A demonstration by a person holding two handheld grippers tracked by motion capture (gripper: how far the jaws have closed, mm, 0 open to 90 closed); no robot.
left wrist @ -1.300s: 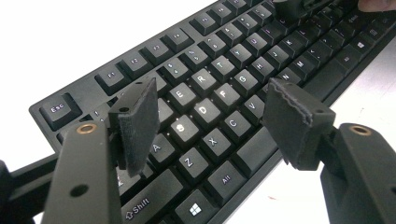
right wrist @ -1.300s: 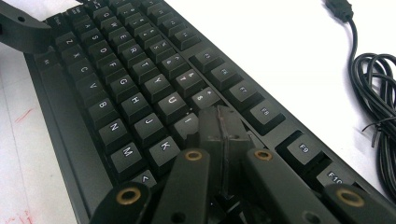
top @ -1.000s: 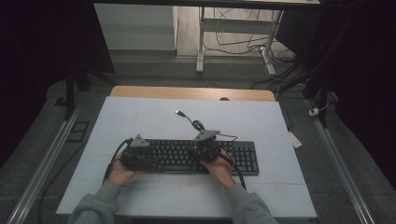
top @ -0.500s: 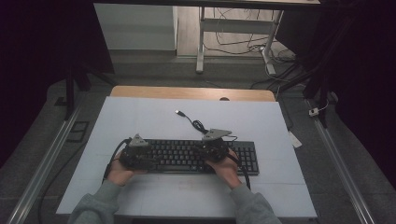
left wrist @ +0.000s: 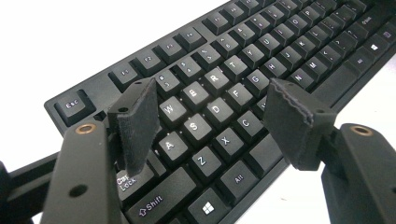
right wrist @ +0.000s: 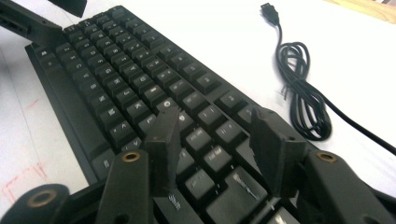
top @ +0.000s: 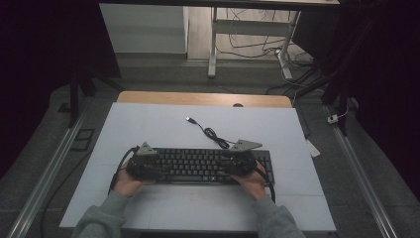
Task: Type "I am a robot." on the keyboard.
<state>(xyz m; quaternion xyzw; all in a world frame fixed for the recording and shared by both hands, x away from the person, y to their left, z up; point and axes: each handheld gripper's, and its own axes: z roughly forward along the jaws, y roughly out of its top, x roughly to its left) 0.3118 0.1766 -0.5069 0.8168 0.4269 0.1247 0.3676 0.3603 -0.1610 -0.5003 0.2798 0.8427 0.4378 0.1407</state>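
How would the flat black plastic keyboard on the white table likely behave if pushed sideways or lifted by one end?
The flat black plastic keyboard looks rigid, so it would probably slide as one piece. Its loose coiled black cable would likely drag behind. Lifted by one end, it may pivot and sag downward.

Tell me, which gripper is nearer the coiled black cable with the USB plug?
The right gripper, over the black keyboard's right end just below the cable. The left gripper hovers over the far, left end.

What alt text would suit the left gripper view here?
The left gripper, jaws open with nothing between them, hovers over the left end of a black keyboard on a white table. Keys such as W, A, S, D and Shift are readable between the pads.
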